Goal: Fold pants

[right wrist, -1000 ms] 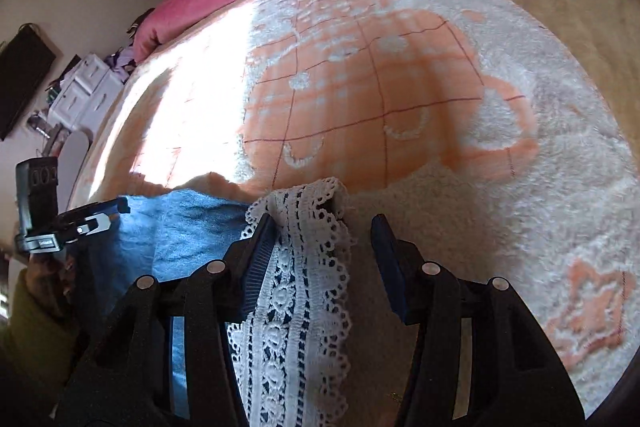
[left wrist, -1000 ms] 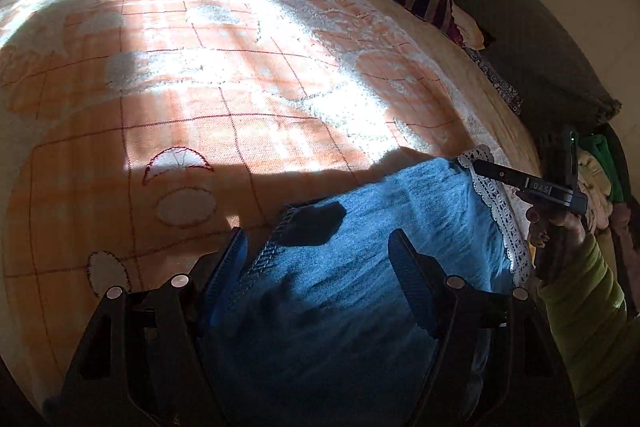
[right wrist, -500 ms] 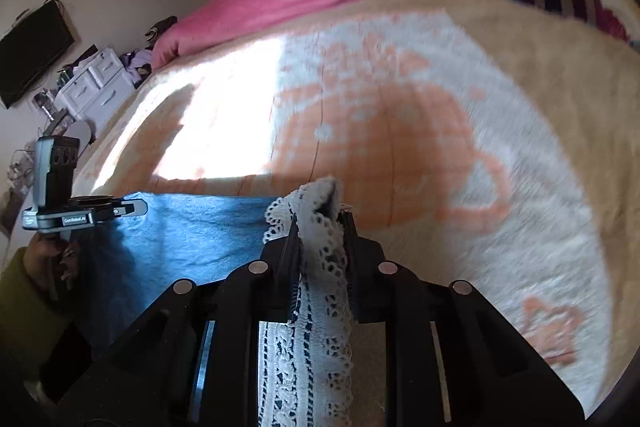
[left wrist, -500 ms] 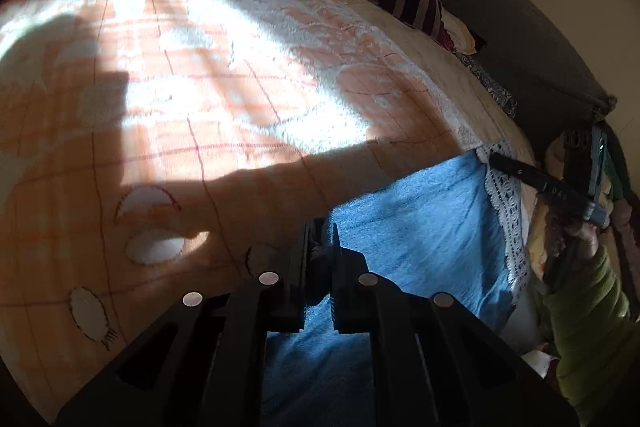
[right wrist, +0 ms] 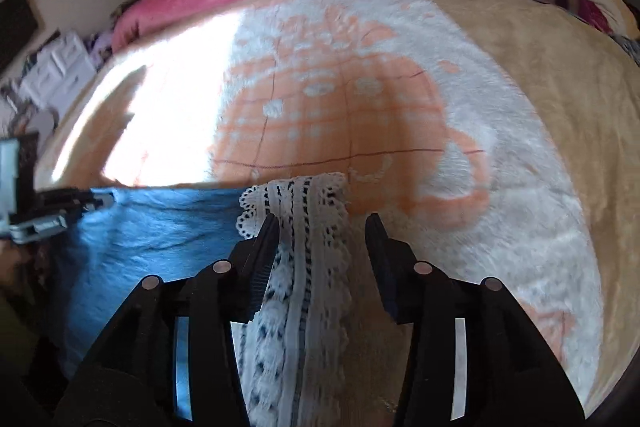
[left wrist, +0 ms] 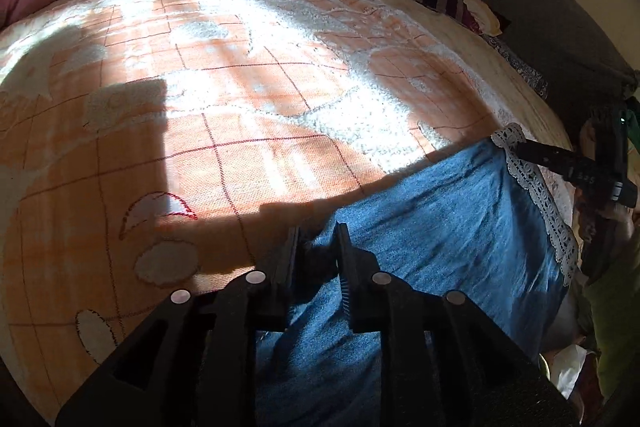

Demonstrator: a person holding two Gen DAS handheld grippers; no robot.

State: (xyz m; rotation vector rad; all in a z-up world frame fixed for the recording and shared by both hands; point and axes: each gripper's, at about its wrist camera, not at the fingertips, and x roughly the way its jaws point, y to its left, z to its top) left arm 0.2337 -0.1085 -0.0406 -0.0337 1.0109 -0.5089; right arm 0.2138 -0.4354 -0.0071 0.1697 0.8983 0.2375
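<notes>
Your blue denim pants lie across the near edge of the bed's orange patterned blanket. Judge them soft, fairly light, limp when lifted; take them at the corners of the edge. The lace hem is delicate, so pinch gently. Your left tool is narrowly parted around a denim fold. Your right tool stands wide; half a second ago both were clamped.
</notes>
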